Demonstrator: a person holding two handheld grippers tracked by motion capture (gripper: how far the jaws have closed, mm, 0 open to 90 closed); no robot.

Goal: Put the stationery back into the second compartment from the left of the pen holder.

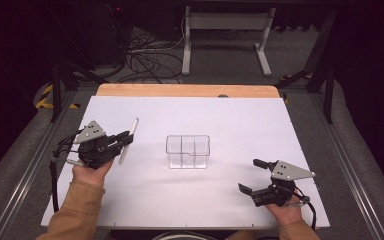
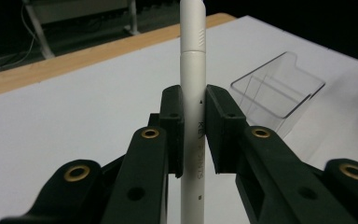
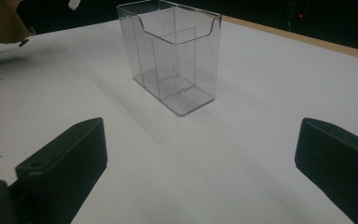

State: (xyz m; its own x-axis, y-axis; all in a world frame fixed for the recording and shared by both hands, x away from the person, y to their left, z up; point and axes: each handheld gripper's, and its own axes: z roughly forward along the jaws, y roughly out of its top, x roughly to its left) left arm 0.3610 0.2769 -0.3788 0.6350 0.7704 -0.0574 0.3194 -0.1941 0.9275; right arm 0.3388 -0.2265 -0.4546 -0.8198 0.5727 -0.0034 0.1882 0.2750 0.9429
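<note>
At the left of the frame our left tongs (image 1: 125, 137) clamp a light, stiff, slippery white pen (image 1: 128, 140) mid-barrel, the best hold, above the worktop (image 1: 145, 200); our right tongs (image 1: 250, 176) stand apart.

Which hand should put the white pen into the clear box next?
The left. The left gripper already squeezes the white pen between its fingers, near the clear box. The right gripper is open and holds nothing.
</note>
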